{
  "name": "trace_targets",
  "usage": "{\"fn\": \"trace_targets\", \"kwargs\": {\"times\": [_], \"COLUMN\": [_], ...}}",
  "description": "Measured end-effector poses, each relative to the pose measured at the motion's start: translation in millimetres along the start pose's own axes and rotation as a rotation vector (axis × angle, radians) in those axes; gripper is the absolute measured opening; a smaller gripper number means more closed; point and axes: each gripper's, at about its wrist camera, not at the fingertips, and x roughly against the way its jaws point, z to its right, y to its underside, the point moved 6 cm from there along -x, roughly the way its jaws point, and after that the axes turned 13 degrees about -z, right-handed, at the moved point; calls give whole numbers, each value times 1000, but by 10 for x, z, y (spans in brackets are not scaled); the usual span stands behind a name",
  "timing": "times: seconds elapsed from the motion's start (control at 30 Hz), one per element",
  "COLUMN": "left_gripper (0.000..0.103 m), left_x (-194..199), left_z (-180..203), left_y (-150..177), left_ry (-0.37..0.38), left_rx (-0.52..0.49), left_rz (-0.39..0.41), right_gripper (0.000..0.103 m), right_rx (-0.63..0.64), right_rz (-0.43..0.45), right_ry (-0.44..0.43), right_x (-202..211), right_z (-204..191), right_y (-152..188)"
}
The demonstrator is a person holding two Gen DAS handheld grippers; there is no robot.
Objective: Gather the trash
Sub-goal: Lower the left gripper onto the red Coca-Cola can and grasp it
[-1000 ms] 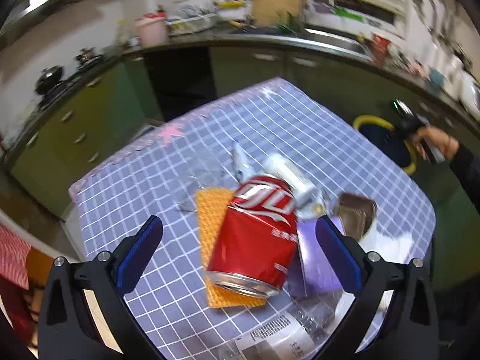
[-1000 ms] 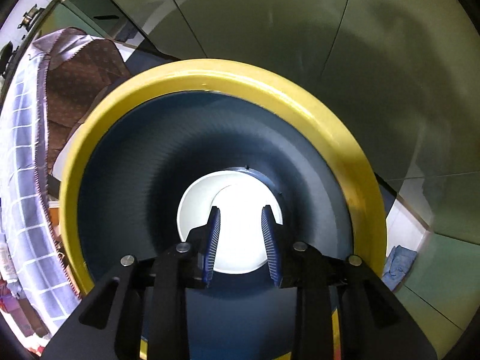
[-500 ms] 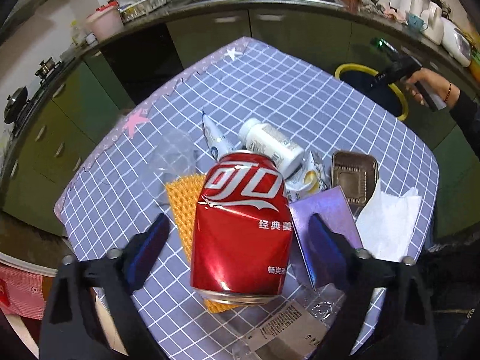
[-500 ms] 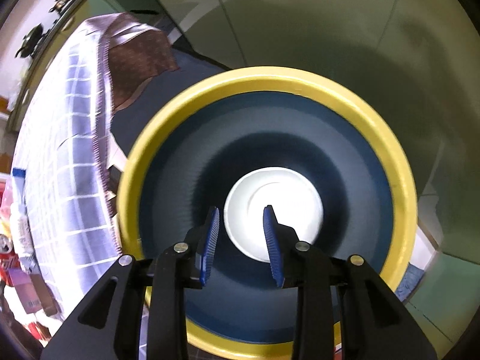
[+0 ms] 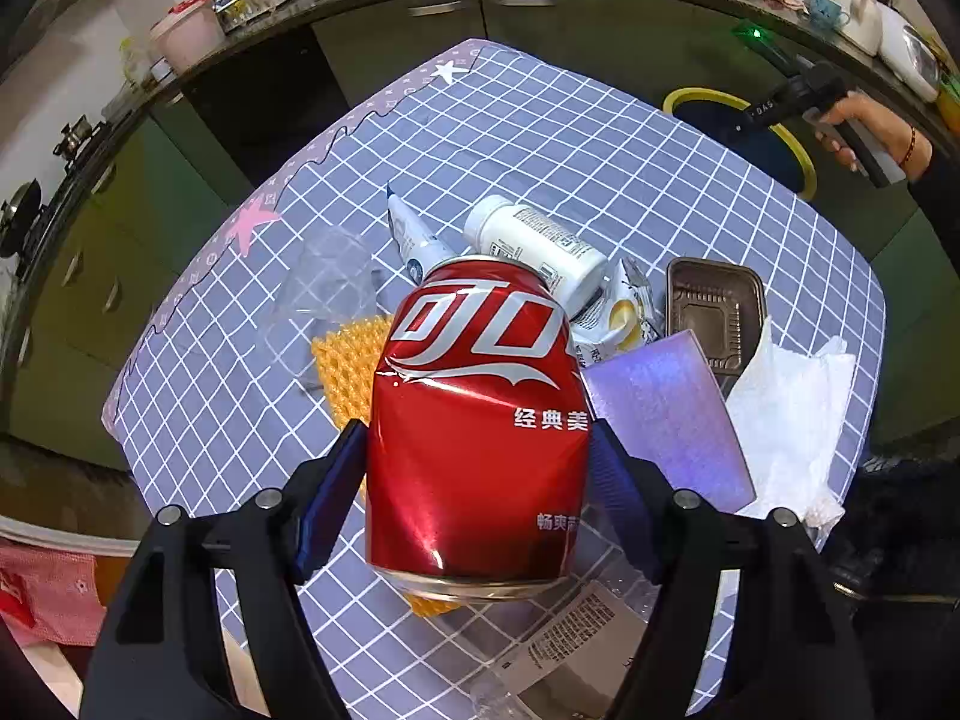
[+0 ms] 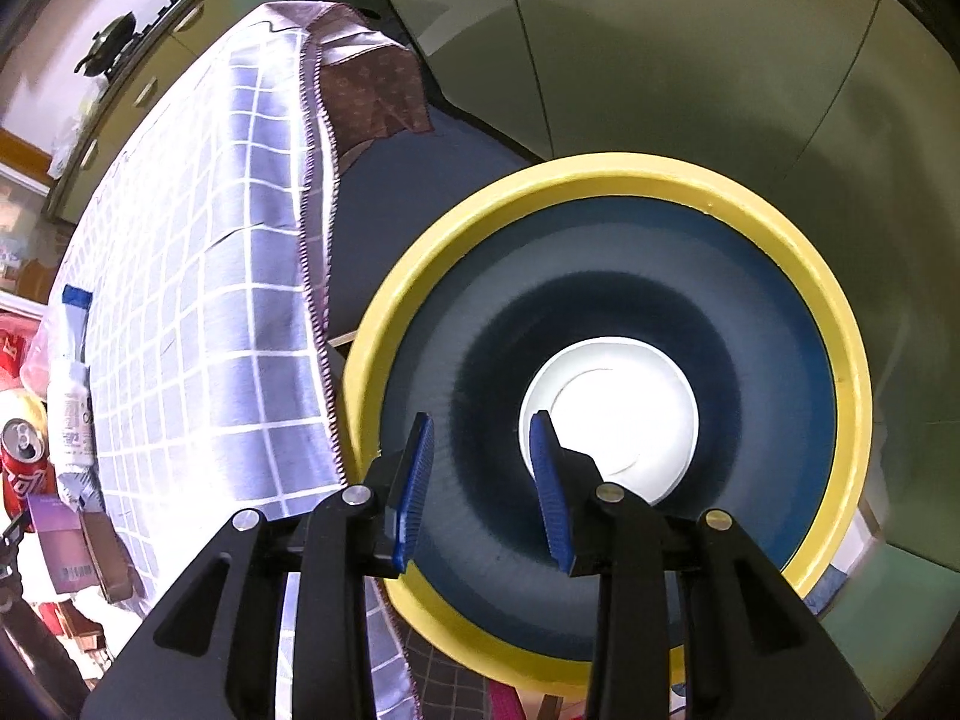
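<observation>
Steeply downward, left gripper [image 5: 477,468] closing around red can [image 5: 480,420], right gripper [image 6: 483,474] opening, empty, over bin [image 6: 606,180]

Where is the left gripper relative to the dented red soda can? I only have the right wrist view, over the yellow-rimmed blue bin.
Observer: The left gripper straddles the dented red soda can, one blue pad at each side, jaws closing.
Operator: Anything under the can?
Observer: An orange mesh pad lies beneath it on the checked tablecloth.
Operator: What else is close?
Observer: A clear plastic cup sits just beyond the mesh pad, to the can's left.
</observation>
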Motion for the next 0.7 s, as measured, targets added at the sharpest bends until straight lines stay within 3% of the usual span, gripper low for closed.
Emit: {"fn": "trace_targets", "kwargs": {"times": [0.3,0.7], "left_gripper": [67,66], "left_x": [-120,99], "left_z": [-29,-113], "left_y": [-10,-55], "left_ry": [-44,-22], "left_rx": [-4,50], "left_rz": [-41,18], "right_gripper": [34,34], "right_rx": [18,41], "right_rz": [1,31], "right_ry": [-8,-37], "right_x": [34,150], "right_z": [-172,-223], "right_y": [49,212]}}
